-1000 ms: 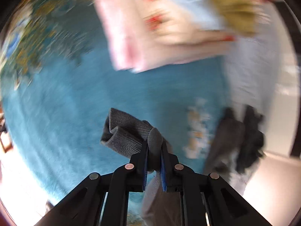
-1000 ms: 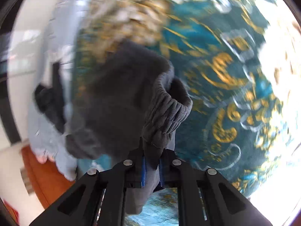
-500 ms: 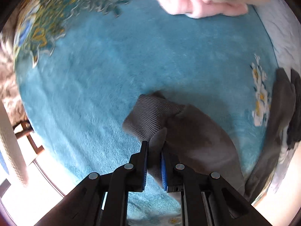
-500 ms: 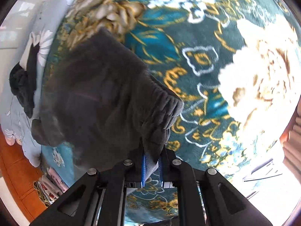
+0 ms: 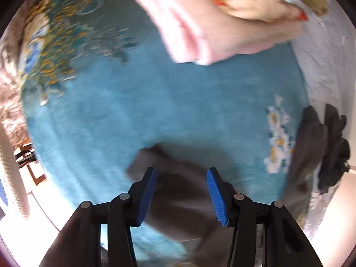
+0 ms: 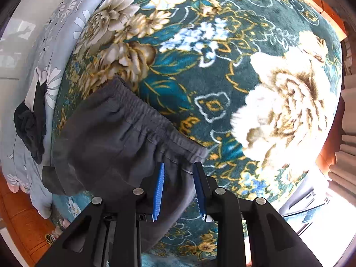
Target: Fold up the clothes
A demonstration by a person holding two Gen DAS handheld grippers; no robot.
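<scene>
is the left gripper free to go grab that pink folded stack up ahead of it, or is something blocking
Probably yes. The left gripper is opening, its pads clear of the grey trousers lying beneath it, and only bare teal blanket lies between it and the pink folded stack. It would have to travel forward across that stretch.

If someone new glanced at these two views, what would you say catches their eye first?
Probably the teal floral blanket with its big cream peony, filling the right wrist view. Next, the grey sweatpants lying on it, elastic waistband running diagonally, with the right gripper opening just above the fabric. In the left wrist view, a stack of folded clothes, pink at the bottom, sits at the top, while the left gripper opens over grey cloth.
</scene>
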